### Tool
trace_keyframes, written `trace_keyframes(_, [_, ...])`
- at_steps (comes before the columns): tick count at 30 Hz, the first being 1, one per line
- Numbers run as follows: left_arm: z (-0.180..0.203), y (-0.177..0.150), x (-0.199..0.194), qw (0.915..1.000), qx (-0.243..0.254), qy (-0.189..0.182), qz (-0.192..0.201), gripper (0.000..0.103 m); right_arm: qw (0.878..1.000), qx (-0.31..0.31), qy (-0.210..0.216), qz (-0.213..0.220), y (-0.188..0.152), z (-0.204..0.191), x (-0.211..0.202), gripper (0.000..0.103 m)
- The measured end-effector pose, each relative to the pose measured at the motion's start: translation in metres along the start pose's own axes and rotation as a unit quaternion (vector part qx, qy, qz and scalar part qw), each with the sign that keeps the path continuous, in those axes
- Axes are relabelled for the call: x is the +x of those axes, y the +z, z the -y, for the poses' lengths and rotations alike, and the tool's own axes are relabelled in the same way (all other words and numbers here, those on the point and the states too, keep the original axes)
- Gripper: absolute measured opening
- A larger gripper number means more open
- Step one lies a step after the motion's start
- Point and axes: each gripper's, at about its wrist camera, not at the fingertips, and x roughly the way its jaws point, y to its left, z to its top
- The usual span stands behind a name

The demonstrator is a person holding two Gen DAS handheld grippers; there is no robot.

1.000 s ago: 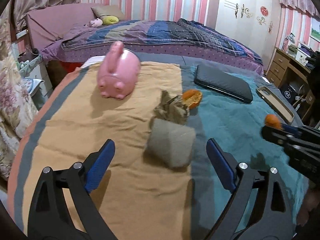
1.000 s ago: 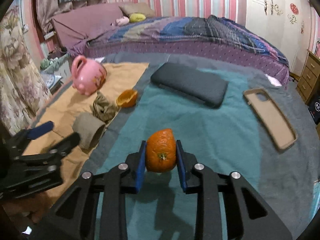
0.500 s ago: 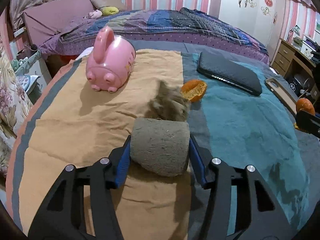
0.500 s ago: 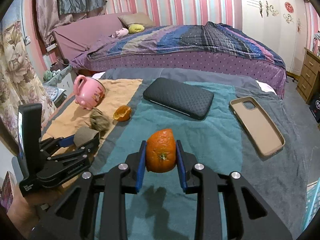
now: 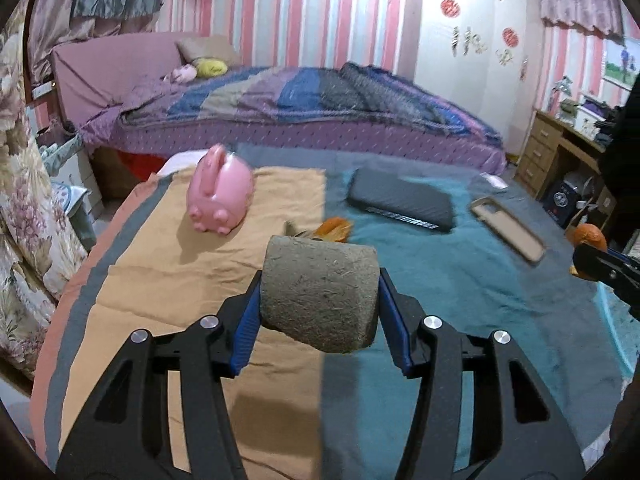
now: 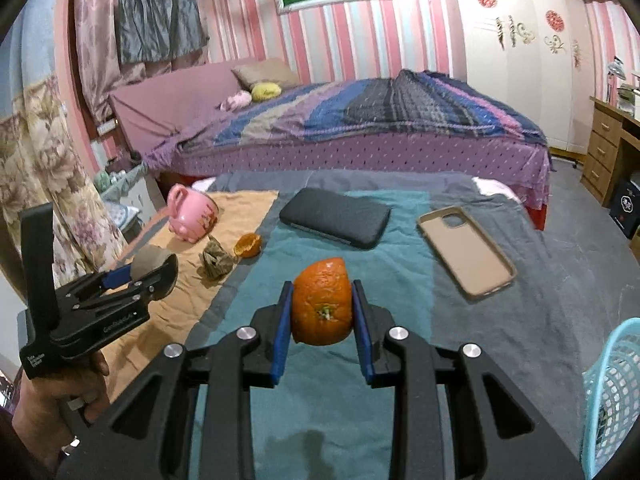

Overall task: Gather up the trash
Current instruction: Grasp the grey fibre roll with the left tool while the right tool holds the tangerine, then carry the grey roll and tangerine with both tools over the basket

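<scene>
A: Left tool: clamped on a grey-brown cardboard tube, one pad on each side of its wall, at centre frame in the left wrist view and lifted clear of the orange cloth. Right tool: clamped on an orange peel, stem end facing the camera, at centre frame in the right wrist view.

B: Handling notes?

A: Tube: judged light, hollow, wall likely to crush if squeezed hard; fibrous face, so little risk of slipping. Hold across the middle, as it is now. Peel: judged light, a soft shell that gives, skin possibly slick; best held across its widest part.

B: Trash not yet taken?

A: Crumpled brown wrapper and a second orange peel, close together at middle left of the right wrist view, at the edge where the orange cloth meets the teal cloth. Wrapper: judged very light and springy; pinch the bulk, not a loose corner.

B: Nearby, not trash?

A: Pink pig-shaped pot, dark flat case, beige phone case. A blue mesh basket at lower right, likely the bin.
</scene>
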Motion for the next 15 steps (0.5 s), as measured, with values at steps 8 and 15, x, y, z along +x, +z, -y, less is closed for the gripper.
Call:
trace_keyframes(8, [0.055, 0.000, -0.039, 0.9968, 0.011, -0.070, 0.036, 0.052, 0.998, 0.030, -0.027, 0.054, -0.003, 0.041, -0.061, 0.028])
trace_keyframes(15, [0.103, -0.004, -0.049, 0.9924, 0.029, -0.111, 0.044, 0.053, 0.992, 0.057, -0.073, 0.084, -0.008, 0.089, -0.108, 0.028])
